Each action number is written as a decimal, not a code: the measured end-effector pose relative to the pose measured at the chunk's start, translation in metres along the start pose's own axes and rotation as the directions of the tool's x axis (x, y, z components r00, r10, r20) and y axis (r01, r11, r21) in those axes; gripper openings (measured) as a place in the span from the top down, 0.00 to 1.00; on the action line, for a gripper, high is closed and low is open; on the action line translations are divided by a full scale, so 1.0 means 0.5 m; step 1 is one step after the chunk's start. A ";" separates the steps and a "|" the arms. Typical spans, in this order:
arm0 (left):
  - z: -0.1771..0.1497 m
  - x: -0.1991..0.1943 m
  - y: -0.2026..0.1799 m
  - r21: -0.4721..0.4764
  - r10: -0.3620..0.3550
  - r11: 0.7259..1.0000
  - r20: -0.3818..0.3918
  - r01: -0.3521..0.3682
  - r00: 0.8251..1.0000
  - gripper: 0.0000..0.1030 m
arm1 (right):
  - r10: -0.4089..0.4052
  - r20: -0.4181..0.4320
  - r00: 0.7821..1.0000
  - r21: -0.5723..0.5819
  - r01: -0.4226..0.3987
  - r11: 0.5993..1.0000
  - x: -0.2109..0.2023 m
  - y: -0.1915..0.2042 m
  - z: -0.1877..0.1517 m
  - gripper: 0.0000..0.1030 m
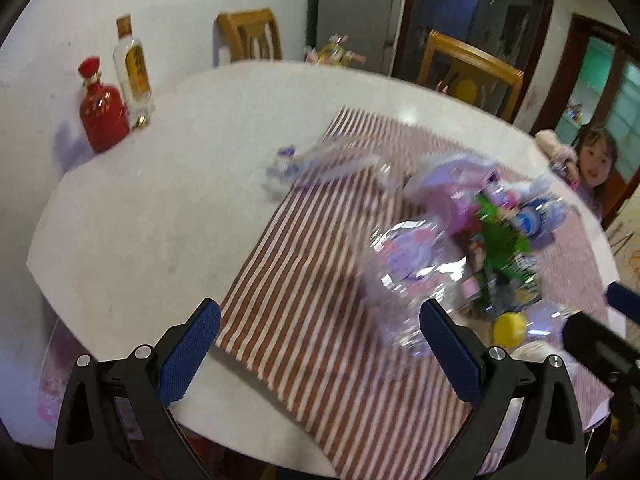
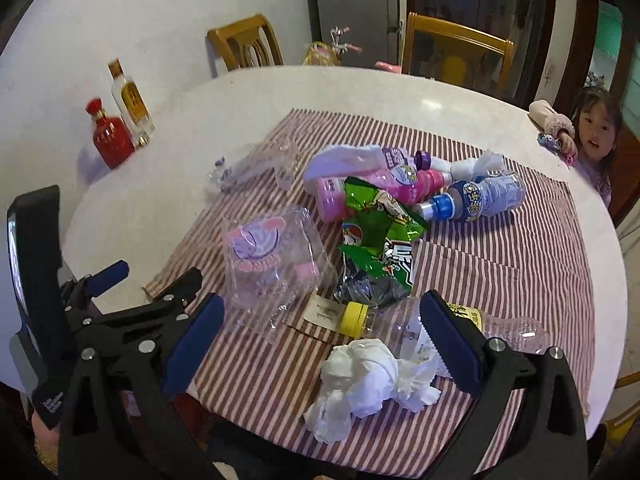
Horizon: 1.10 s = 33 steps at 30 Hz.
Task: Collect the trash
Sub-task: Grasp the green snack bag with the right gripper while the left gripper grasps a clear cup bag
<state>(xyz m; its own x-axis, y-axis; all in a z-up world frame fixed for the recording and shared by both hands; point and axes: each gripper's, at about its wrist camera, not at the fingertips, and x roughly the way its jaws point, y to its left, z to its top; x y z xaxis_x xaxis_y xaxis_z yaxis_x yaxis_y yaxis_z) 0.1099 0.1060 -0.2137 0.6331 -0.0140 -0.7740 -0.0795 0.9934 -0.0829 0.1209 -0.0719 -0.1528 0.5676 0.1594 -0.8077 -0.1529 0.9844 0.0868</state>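
Trash lies scattered on a striped cloth (image 2: 500, 248) spread over the round white bench (image 2: 360, 84); a crumpled white tissue (image 2: 372, 384) sits at the near edge of the cloth, just beside a crushed clear bottle with a yellow cap (image 2: 354, 319); a green snack wrapper (image 2: 378, 232) lies mid-cloth, touching a pink bottle (image 2: 360, 190) behind it; a blue-capped bottle (image 2: 476, 200) rests on its side toward the right edge; a clear plastic cup with a pink print (image 2: 268, 256) lies tipped over near the cloth's left edge, and a clear wrapper (image 2: 248, 166) straddles the cloth's far left border; the right gripper (image 2: 320, 344) hangs spread wide above the tissue, holding nothing; the left gripper (image 1: 320, 344) is likewise spread and empty over the cloth's near left part, its view blurred; a red bottle (image 2: 110, 136) and a clear liquor bottle (image 2: 130, 102) stand upright, touching, at the far left edge of the bench; a child (image 2: 596, 136) leans at the right edge.
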 end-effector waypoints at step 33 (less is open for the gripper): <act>0.030 0.162 -0.073 -0.106 -0.211 0.976 -0.238 0.191 0.948 0.06 | 0.227 -0.391 0.892 0.274 -0.122 0.954 0.325 -0.165 0.107 0.81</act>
<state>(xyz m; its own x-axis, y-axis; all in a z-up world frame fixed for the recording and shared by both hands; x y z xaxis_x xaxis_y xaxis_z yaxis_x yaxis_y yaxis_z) 0.1753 0.0704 -0.2639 0.4333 -0.2504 -0.8657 -0.0383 0.9546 -0.2953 0.2691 -0.1231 -0.2601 0.1558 0.3362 -0.9288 0.0065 0.9399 0.3413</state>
